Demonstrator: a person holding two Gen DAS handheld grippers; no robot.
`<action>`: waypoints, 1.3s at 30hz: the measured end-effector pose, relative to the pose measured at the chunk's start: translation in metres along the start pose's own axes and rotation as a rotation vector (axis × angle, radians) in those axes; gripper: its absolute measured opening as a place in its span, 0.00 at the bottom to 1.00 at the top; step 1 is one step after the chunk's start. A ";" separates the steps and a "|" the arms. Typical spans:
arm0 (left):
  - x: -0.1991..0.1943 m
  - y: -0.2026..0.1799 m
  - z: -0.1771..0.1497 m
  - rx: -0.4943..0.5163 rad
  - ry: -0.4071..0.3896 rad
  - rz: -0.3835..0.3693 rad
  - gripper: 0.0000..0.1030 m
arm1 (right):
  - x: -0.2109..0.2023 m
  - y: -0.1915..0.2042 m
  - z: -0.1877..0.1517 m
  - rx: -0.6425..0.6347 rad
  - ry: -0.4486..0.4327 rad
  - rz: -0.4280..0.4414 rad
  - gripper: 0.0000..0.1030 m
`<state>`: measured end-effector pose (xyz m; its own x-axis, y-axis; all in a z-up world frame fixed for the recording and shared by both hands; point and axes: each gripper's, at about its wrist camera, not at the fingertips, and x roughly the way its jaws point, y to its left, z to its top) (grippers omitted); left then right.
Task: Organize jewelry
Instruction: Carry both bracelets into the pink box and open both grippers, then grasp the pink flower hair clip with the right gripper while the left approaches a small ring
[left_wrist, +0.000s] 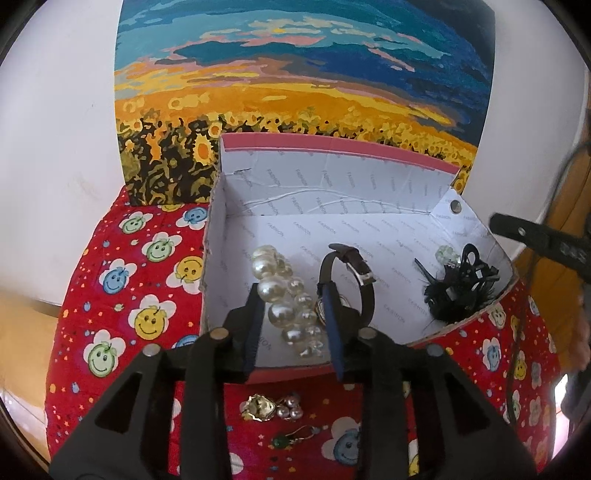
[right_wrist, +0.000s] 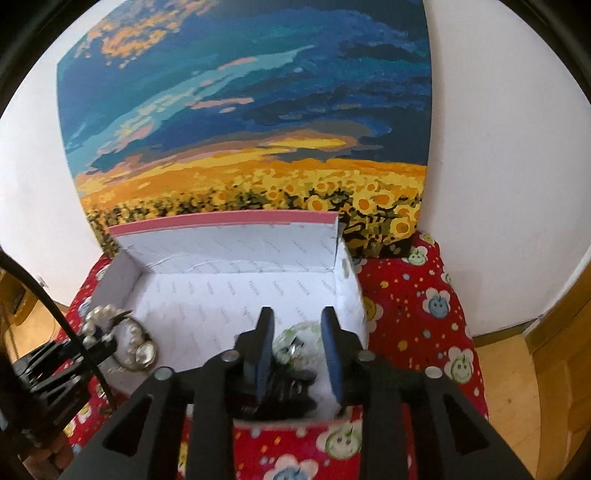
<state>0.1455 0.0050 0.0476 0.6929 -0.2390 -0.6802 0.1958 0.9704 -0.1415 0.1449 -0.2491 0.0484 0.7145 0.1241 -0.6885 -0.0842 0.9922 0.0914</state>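
Left wrist view: the left gripper (left_wrist: 295, 325) stands partly open, gripping nothing, over a slippery, bumpy white pearl bracelet (left_wrist: 286, 299) lying loose by the near wall of the white-lined cardboard box (left_wrist: 236, 206).

Right wrist view: the right gripper (right_wrist: 299, 350) is parted and empty above a soft, light black feathered hair clip (right_wrist: 284, 391) in the box's near right corner; I would take it by its stiff clip.

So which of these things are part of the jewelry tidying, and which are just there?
Part of the job:
box
pearl bracelet
watch
black hair clips
gold brooch
green earring

Just there:
sunflower painting
red cloth
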 end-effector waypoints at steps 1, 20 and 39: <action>0.001 0.000 0.000 0.000 0.003 -0.003 0.31 | -0.004 0.001 -0.002 -0.004 0.004 -0.004 0.35; -0.063 -0.010 -0.010 0.076 -0.002 -0.014 0.41 | -0.082 0.041 -0.072 -0.035 0.040 0.108 0.48; -0.102 0.039 -0.075 -0.003 0.072 0.086 0.45 | -0.059 0.080 -0.145 -0.025 0.174 0.161 0.48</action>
<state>0.0305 0.0696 0.0571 0.6552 -0.1514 -0.7401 0.1351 0.9874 -0.0823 -0.0046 -0.1764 -0.0078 0.5599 0.2779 -0.7805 -0.2064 0.9591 0.1935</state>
